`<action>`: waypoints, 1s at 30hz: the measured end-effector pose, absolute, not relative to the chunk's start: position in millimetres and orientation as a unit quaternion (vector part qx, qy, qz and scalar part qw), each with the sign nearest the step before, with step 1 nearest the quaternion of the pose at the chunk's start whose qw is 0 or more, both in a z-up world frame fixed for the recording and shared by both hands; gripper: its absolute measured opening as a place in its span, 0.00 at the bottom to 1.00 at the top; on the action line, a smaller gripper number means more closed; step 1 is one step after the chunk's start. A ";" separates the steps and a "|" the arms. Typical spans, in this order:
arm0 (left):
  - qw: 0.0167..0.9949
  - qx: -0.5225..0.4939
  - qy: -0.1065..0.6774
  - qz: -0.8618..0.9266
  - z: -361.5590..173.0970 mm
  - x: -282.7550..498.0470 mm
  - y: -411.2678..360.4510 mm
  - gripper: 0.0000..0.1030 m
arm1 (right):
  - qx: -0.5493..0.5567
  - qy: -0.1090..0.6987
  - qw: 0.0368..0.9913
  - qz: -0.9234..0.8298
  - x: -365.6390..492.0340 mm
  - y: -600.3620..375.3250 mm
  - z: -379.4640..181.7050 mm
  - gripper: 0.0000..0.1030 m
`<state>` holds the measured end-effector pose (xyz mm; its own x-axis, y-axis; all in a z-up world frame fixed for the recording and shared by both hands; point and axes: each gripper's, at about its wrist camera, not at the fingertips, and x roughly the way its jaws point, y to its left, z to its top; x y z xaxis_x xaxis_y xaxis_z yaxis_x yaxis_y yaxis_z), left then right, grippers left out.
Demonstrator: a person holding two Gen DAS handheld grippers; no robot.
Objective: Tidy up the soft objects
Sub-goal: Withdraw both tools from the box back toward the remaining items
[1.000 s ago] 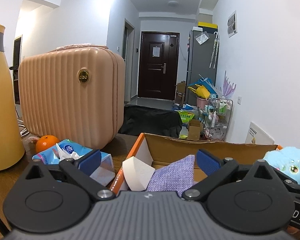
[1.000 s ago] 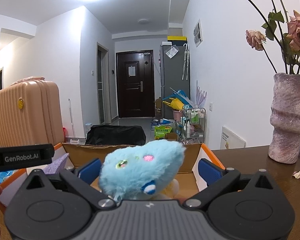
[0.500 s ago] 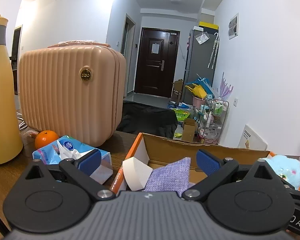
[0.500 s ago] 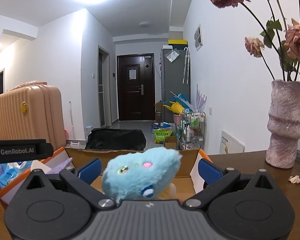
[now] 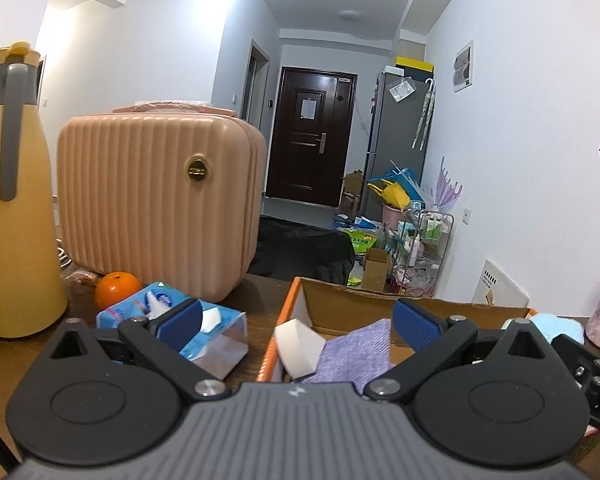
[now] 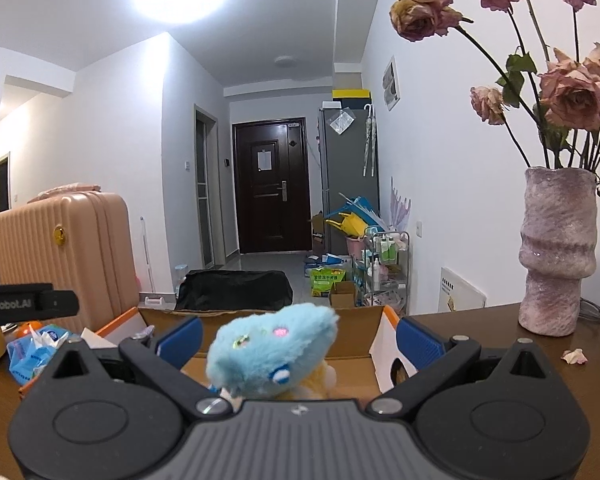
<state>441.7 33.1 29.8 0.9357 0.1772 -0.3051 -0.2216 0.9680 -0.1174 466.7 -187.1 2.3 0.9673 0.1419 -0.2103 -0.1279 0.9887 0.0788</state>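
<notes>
A fluffy blue plush toy, a purple cloth and a white sponge are held in the cardboard box.

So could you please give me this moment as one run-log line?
left gripper: open, empty | right gripper: open, blue plush toy between fingers, ungripped | cardboard box: holds purple cloth, white sponge

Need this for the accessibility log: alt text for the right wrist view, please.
The open right gripper frames a fluffy blue plush toy sitting in an open cardboard box on a wooden table, its pads clear of the toy. A pink vase of dried roses stands right, a peach suitcase left; a hallway lies beyond.
</notes>
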 end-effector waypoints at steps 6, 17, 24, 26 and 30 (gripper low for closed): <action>0.980 -0.072 0.148 0.109 29.6 426.2 40.7 1.00 | 0.029 0.108 0.991 0.067 450.2 -190.8 0.5 1.00; 0.981 -0.056 0.145 0.118 25.0 389.1 47.6 1.00 | 0.017 0.107 0.992 0.070 418.1 -195.5 -2.7 1.00; 0.981 -0.049 0.146 0.119 22.9 366.4 51.9 1.00 | 0.012 0.110 0.991 0.069 397.4 -198.1 -5.0 1.00; 0.981 -0.046 0.147 0.118 22.9 361.0 51.5 1.00 | 0.011 0.111 0.991 0.069 391.1 -199.1 -5.6 1.00; 0.981 -0.041 0.151 0.115 19.7 349.5 51.8 1.00 | 0.007 0.111 0.991 0.072 378.1 -199.4 -6.6 1.00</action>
<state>349.5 51.8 19.7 0.9277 0.2136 -0.3062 -0.2385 0.9701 -0.0458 378.1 -199.4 -6.6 0.9649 0.1441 -0.2194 -0.1410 0.9896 0.0296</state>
